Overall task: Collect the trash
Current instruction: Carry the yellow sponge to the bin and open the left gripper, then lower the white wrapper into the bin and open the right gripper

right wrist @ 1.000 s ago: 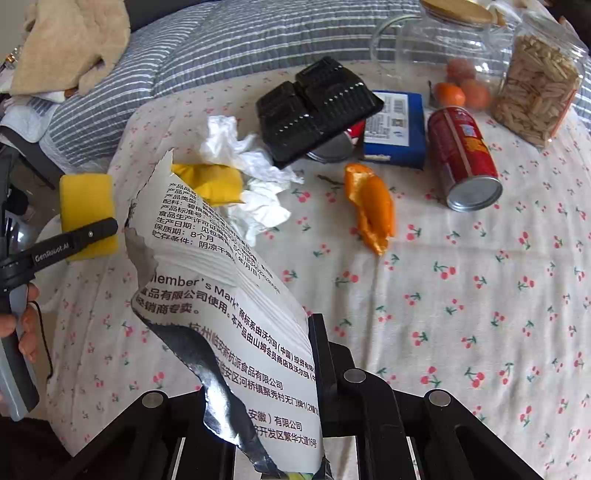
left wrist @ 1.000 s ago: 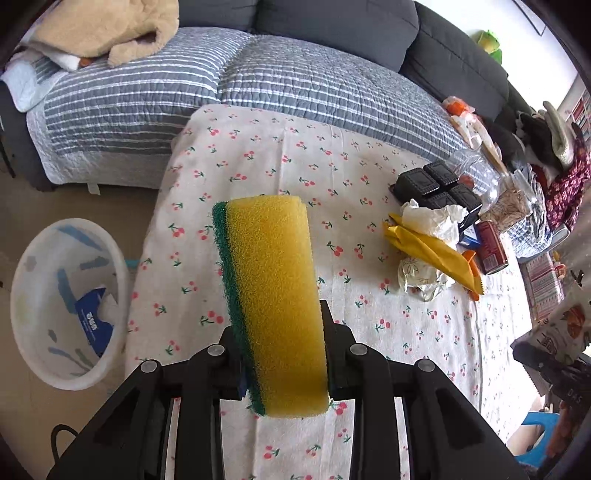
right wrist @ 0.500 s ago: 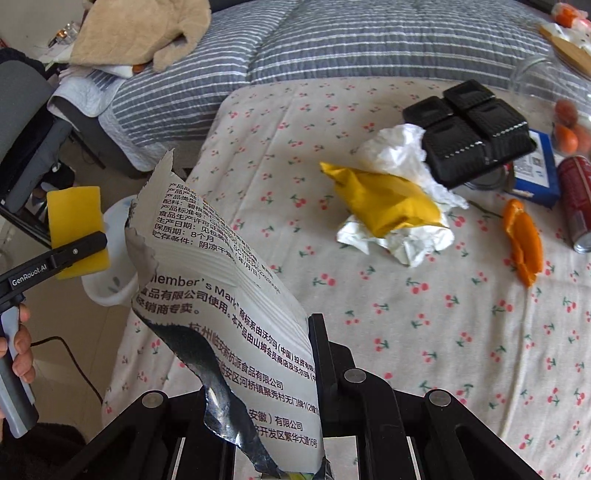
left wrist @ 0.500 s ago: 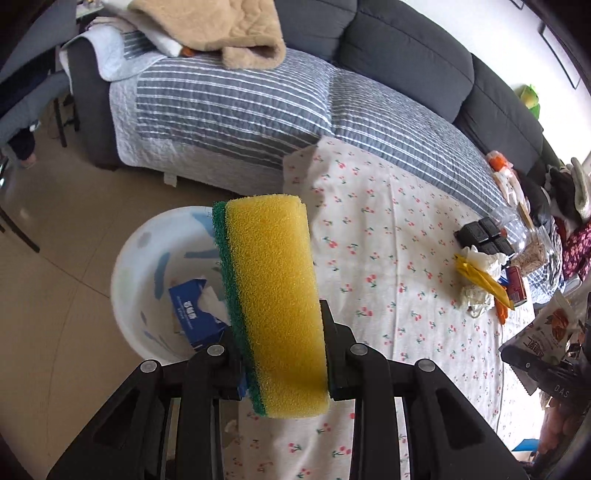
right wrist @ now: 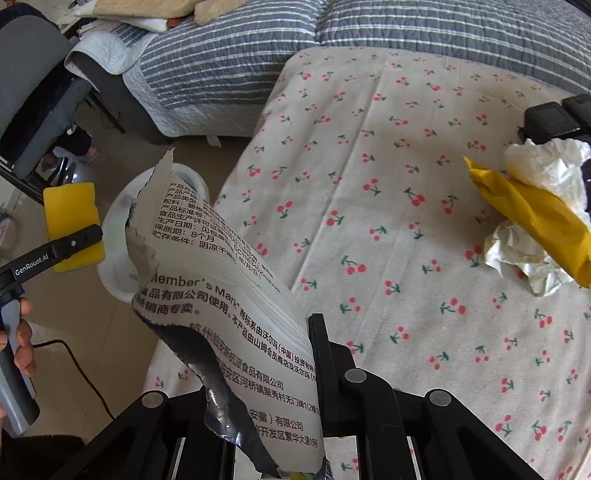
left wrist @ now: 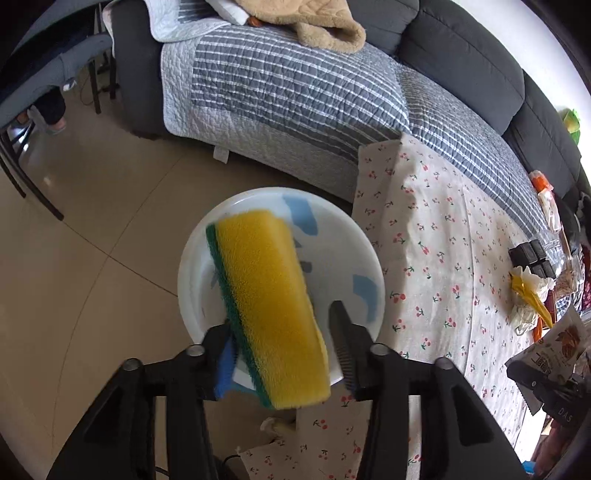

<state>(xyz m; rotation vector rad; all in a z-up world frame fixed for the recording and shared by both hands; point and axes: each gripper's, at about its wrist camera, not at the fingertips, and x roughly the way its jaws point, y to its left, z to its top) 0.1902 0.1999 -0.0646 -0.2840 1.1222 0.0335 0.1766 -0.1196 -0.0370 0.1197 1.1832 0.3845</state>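
- The left gripper [left wrist: 284,332] is over the white bin [left wrist: 343,266] on the floor, just off the counter's left edge; its jaws are opening, and there is a clear gap between the right jaw and the sponge.
- The yellow sponge [left wrist: 269,302] with a green scouring side sits tilted between those jaws, its green side against the left jaw (whether that pad presses on it I cannot tell). Most of it lies over the bin's mouth.
- The right gripper [right wrist: 258,387] is clamped tight on a torn food wrapper [right wrist: 229,314], white with black print and a dark inner lining; the wrapper sticks up and leans to the left, above the counter's left front corner.
- In the right wrist view the bin [right wrist: 118,266] shows partly behind the wrapper, with the sponge [right wrist: 72,221] and the left gripper's finger to its left, and a hand [right wrist: 22,343] on that gripper's handle.
- The counter [right wrist: 388,258] wears a cloth printed with cherries. Toward its right edge lie a yellow wrapper [right wrist: 532,214] on crumpled white paper [right wrist: 546,166], with a black plastic tray [right wrist: 550,120] just behind them.
- Behind the counter's far edge stands a dark sofa [left wrist: 461,55] covered by a grey striped quilt [left wrist: 295,88], a tan blanket [left wrist: 317,22] heaped at its left end.
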